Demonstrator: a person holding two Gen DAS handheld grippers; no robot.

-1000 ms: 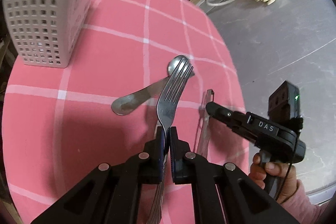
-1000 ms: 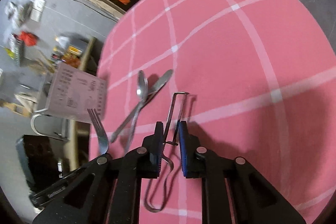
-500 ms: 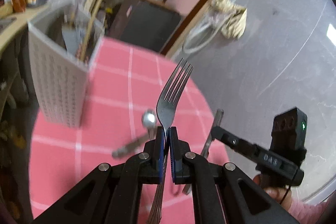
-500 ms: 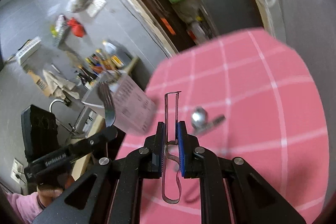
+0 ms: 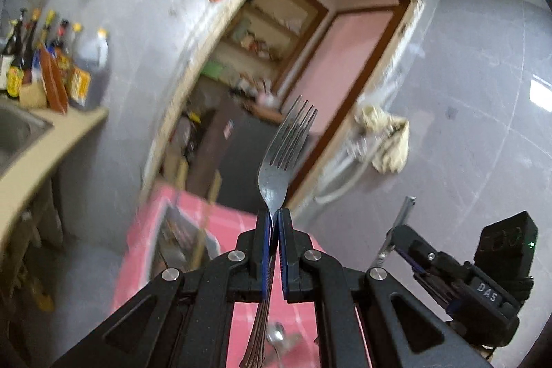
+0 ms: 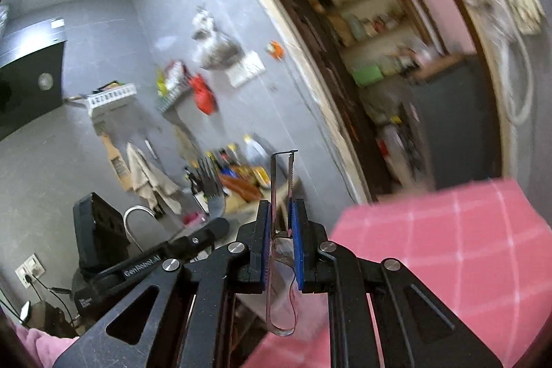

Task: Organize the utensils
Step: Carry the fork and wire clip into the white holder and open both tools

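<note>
My left gripper [image 5: 275, 223] is shut on a steel fork [image 5: 284, 147], tines up, held high above the pink checked table [image 5: 224, 219]. My right gripper [image 6: 280, 216] is shut on a thin metal peeler [image 6: 283, 181], also lifted. The right gripper shows in the left wrist view [image 5: 400, 230] with the peeler tip [image 5: 405, 207]. The left gripper and fork tines [image 6: 215, 200] show in the right wrist view. The white perforated utensil basket [image 5: 179, 240] stands on the table below, blurred. A spoon [image 5: 276, 335] lies on the table under the left gripper.
A counter with a sink [image 5: 17, 130] and bottles [image 5: 45, 64] is at the left. A doorway [image 5: 310, 57] with shelves lies ahead. The pink table [image 6: 448, 247] fills the lower right of the right wrist view.
Both grippers have risen and tilted up with the fork and peeler. The table and basket dropped low in view, and the wall and doorway now fill the frames.
</note>
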